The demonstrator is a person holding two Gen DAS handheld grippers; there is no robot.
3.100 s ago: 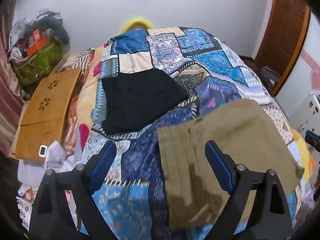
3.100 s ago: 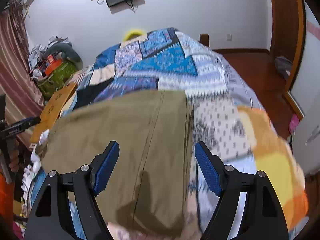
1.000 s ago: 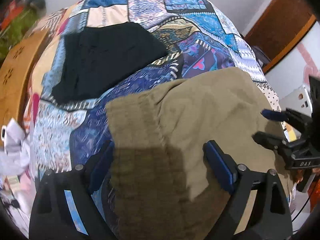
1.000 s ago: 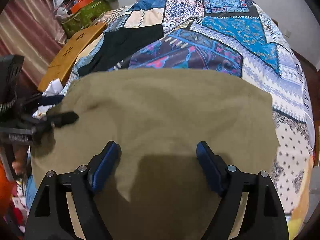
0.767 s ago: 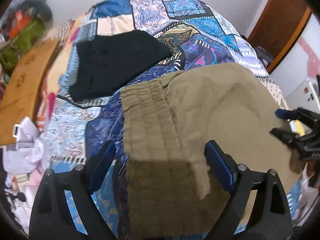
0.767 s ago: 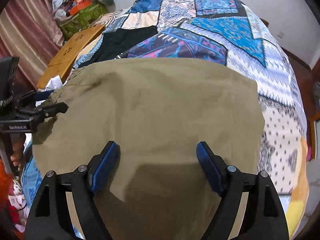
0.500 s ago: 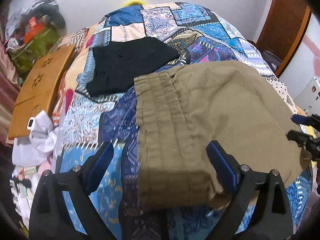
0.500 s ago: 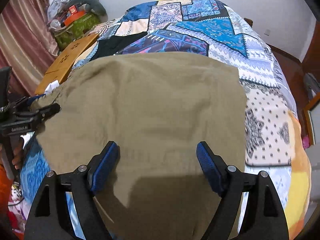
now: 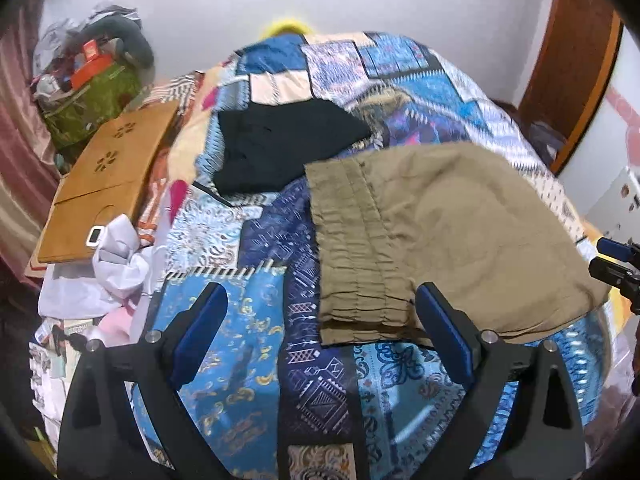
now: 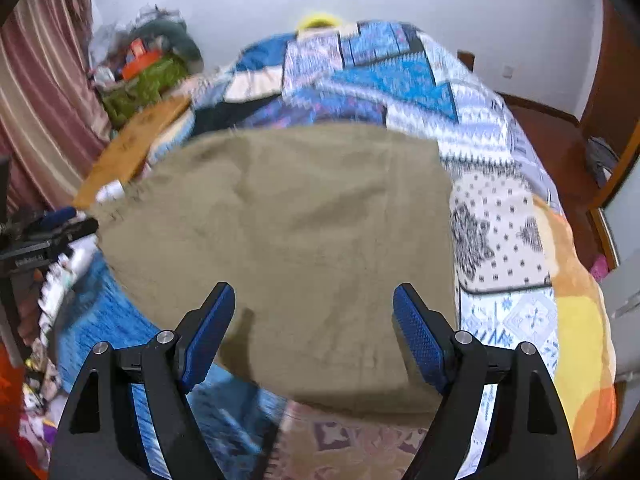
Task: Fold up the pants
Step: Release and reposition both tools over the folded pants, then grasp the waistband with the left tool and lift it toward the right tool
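Folded olive-khaki pants lie flat on the patchwork bedspread, elastic waistband at the left edge. They fill the middle of the right wrist view. My left gripper is open and empty, above the bedspread just in front of the waistband end. My right gripper is open and empty, above the pants' near edge. Each gripper shows at the edge of the other's view: the right gripper and the left gripper.
A folded black garment lies on the bed behind the khaki pants. A wooden lap tray, white cloth and a cluttered green bag sit at the left. A wooden door is at the right.
Both grippers have pulled back and up from the pants, which now lie flat and free on the bed. Jaws stay open.
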